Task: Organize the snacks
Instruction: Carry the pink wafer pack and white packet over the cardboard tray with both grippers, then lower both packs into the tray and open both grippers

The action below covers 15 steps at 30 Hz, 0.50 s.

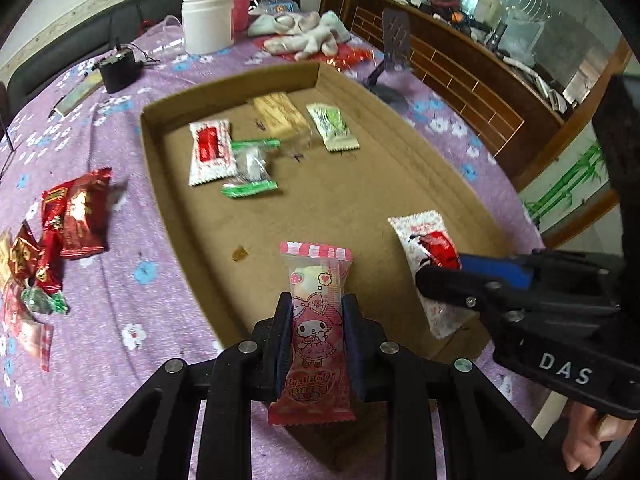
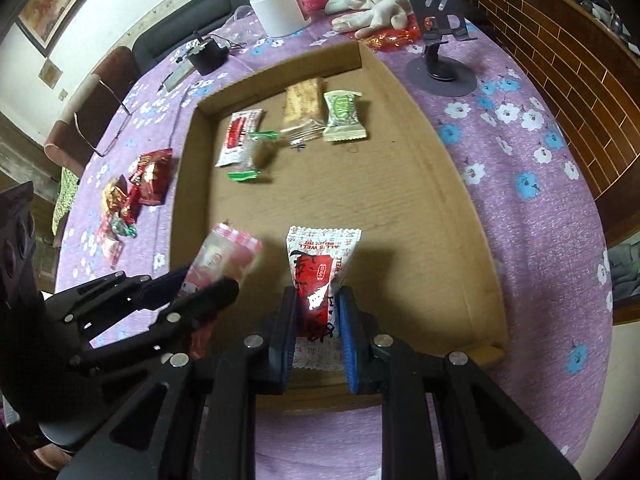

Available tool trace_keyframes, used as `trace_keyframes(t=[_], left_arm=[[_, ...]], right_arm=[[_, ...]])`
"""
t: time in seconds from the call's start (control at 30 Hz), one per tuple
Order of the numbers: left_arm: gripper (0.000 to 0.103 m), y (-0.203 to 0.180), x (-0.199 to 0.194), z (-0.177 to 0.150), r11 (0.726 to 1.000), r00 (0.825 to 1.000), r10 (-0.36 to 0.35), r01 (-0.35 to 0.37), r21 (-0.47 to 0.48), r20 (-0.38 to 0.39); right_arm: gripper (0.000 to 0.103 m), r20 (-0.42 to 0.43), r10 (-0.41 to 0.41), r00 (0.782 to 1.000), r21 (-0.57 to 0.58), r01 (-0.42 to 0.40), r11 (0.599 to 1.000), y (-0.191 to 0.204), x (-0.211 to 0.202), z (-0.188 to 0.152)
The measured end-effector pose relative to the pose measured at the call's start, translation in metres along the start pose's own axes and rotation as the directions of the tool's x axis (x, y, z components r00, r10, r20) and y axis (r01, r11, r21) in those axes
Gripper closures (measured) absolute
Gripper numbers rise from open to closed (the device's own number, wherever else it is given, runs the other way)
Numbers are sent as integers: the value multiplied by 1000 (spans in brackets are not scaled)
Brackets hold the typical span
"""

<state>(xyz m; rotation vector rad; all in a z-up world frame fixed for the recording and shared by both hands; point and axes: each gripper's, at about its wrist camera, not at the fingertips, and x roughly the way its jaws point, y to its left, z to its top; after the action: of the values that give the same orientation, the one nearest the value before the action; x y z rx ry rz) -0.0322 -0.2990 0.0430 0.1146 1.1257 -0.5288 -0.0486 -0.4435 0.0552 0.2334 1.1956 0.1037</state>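
Left gripper point(image 1: 316, 344) clamped on pink packet point(image 1: 314, 308); right gripper point(image 2: 318, 336) clamped on red-white packet point(image 2: 320, 276). Recommend lowering each beyond its tips onto bare cardboard tray point(image 2: 420, 200) before releasing.

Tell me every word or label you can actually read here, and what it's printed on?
"DAS": white letters on the black body of the right gripper.
"My Melody": on the pink snack packet held in the left gripper.
"ALL'S WELL": seen upside down on the white-and-red snack packet held in the right gripper.
The print on the other wrappers in the cardboard tray and on the red packets beside it is too small or blurred to read.
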Motion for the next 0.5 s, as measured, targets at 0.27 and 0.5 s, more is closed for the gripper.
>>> trace_keyframes(t=[0.27,0.5], left_arm=[[79,-2,11,-2,1000,1000,14,-14,-6,-21],[79,-1,13,-2,1000,1000,16,-16,-6,-22]], right_arm=[[84,-26,-22,999,-19,21,1000,-6,9,3],[84,-46,-22,999,-33,20,999,-5,15,4]])
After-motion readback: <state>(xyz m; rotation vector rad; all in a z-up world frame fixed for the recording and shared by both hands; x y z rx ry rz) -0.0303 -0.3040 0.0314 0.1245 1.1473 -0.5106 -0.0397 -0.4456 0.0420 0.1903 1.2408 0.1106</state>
